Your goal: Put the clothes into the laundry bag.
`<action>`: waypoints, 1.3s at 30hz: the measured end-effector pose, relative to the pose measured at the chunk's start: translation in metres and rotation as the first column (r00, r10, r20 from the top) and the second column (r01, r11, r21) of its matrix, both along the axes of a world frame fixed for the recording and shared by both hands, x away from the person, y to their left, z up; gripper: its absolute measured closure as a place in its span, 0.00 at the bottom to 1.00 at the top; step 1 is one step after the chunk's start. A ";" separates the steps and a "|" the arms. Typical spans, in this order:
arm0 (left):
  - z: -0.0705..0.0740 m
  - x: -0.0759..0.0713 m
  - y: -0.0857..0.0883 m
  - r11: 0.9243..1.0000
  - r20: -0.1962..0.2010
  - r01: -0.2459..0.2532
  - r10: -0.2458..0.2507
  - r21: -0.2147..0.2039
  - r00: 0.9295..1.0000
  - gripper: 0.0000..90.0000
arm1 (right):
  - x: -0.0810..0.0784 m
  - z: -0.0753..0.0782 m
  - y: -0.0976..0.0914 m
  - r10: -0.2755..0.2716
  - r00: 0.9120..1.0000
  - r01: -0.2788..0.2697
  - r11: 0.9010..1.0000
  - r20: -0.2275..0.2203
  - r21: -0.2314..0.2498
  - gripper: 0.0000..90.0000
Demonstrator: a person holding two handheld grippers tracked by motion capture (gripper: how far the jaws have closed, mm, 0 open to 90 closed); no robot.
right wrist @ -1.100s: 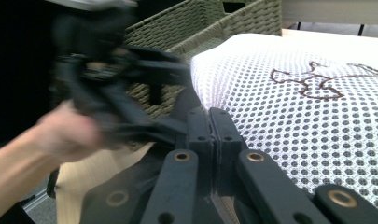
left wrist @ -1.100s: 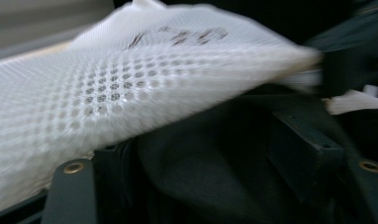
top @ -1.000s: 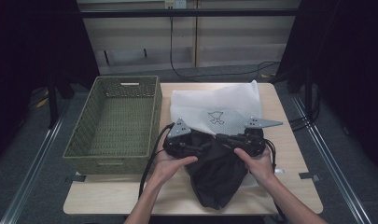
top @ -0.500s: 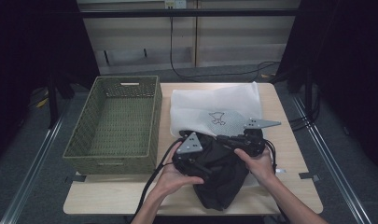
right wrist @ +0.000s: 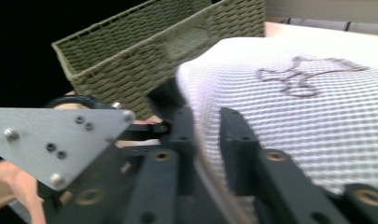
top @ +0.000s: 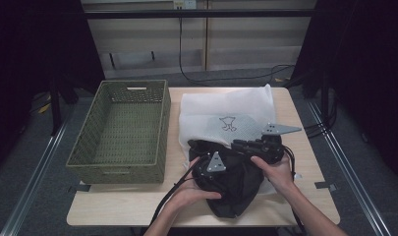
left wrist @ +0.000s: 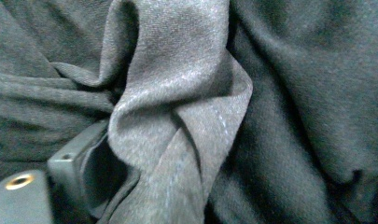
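Dark grey crumpled fabric garment (top: 231, 184) lies bunched at lower centre of the high view, on the pale wooden surface (top: 113, 206), its upper edge overlapping the white mesh laundry bag with a dark bow-like print (top: 226, 110). Olive woven rectangular basket (top: 120, 130) stands to the left of it, just beside the bag.

Left tool (top: 211, 164) sits pressed down into the garment at centre of the high view. Left gripper view: a thick fold of cloth lies against one jaw; second jaw hidden, so cannot tell whether the fold is pinched. Its jaws have just been closing a little, cloth at them.

Right tool (top: 241, 146) lies low and level at the garment's upper right edge, pointing left. Right gripper view: jaws spread with a gap, the mesh bag's edge between them, pads not pressing; they have just been opening.

Risks, judged:
- left tool may grab several layers at once, or slip off the loose fold, so the garment drags as a lump
- the right tool's parted jaws could snag the mesh
- cables trail across the work zone

Pose: both hands low, left palm (top: 194, 189) under its tool, right hand (top: 277, 172) wrapped from the right
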State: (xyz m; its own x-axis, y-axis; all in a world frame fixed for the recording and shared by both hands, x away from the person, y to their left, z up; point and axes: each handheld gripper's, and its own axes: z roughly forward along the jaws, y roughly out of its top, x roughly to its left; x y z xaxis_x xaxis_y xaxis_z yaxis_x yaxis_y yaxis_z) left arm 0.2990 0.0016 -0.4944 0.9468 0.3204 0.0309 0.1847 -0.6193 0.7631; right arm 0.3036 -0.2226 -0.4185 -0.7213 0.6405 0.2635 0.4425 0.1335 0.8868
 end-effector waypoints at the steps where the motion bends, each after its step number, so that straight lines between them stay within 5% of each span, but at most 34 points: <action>1: 0.000 0.001 0.000 1.000 -0.002 0.004 -0.004 -0.009 1.000 0.14 | 0.000 0.001 -0.003 -0.002 1.000 0.002 1.000 0.005 -0.009 0.79; 5: 0.001 0.003 0.003 1.000 -0.016 0.009 -0.009 -0.014 1.000 0.16 | -0.005 0.003 -0.018 -0.019 0.999 0.022 0.996 0.039 -0.089 0.58; 8: 0.003 0.003 0.003 1.000 -0.014 0.010 -0.010 -0.006 1.000 0.16 | -0.008 -0.001 -0.020 -0.022 0.999 0.028 0.990 0.046 -0.136 0.56; 10: 0.004 0.003 0.004 0.999 -0.008 0.012 -0.013 -0.030 1.000 0.16 | -0.010 -0.005 -0.019 0.003 0.999 0.003 0.987 0.035 -0.160 0.55; 13: 0.010 -0.001 0.007 0.997 -0.025 -0.006 0.004 -0.079 1.000 0.14 | -0.008 -0.013 -0.008 0.008 1.000 -0.001 0.967 0.025 -0.255 0.53; 14: 0.014 -0.004 0.008 0.995 -0.029 -0.003 0.000 -0.097 1.000 0.14 | -0.008 -0.013 -0.008 0.008 1.000 -0.001 0.967 0.025 -0.255 0.53; 15: 0.023 -0.012 0.009 0.987 -0.028 0.032 -0.037 -0.159 0.999 0.13 | -0.005 -0.018 -0.005 0.003 1.000 0.001 0.963 0.014 -0.270 0.56; 17: 0.027 -0.015 0.009 0.986 -0.019 0.041 -0.045 -0.164 0.999 0.12 | -0.004 -0.020 -0.005 0.006 1.000 -0.004 0.963 0.008 -0.270 0.60; 19: 0.025 -0.016 0.004 0.990 -0.013 0.044 -0.047 -0.135 0.999 0.03 | -0.001 -0.024 -0.008 -0.004 1.000 0.000 0.968 -0.013 -0.249 0.75; 21: 0.014 -0.012 -0.005 0.995 -0.038 0.050 -0.054 -0.086 0.998 0.00 | -0.001 -0.023 -0.009 0.008 1.000 -0.012 0.973 -0.019 -0.231 0.79; 23: 0.008 -0.014 -0.010 0.998 -0.013 0.046 -0.047 -0.037 0.999 0.00 | -0.002 -0.022 -0.010 0.019 1.000 -0.023 0.974 -0.019 -0.225 0.89; 27: 0.001 -0.018 -0.015 0.999 0.036 0.040 -0.041 0.035 0.999 0.01 | -0.001 -0.022 -0.011 0.023 0.999 -0.028 0.978 -0.028 -0.207 0.94; 29: 0.001 -0.018 -0.015 0.997 0.069 0.029 -0.034 0.067 0.997 0.11 | 0.000 -0.022 -0.012 0.025 0.999 -0.032 0.983 -0.040 -0.179 0.96; 30: 0.002 -0.016 -0.012 0.997 0.091 0.011 -0.017 0.070 0.996 0.31 | -0.001 -0.019 -0.012 0.025 0.999 -0.030 0.983 -0.032 -0.182 0.97; 32: 0.001 -0.010 -0.009 0.999 0.078 -0.008 0.005 0.043 0.997 0.38 | -0.002 -0.017 -0.012 0.024 0.999 -0.029 0.985 -0.031 -0.172 0.97; 33: 0.001 -0.009 -0.009 0.999 0.104 -0.021 0.017 0.042 0.994 0.54 | -0.003 -0.014 -0.012 0.030 0.999 -0.033 0.988 -0.027 -0.153 0.98; 36: 0.005 -0.006 -0.010 0.996 0.112 -0.081 0.077 0.030 0.991 0.69 | -0.004 -0.010 -0.012 0.033 0.999 -0.036 0.990 -0.025 -0.136 0.98; 38: 0.007 -0.003 -0.007 0.994 0.102 -0.114 0.113 -0.003 0.988 0.71 | -0.005 -0.007 -0.011 0.035 0.999 -0.037 0.991 -0.020 -0.130 0.98; 39: 0.009 0.001 -0.004 0.988 0.081 -0.143 0.147 -0.052 0.986 0.73 | -0.006 -0.005 -0.010 0.043 0.999 -0.045 0.992 -0.017 -0.119 0.98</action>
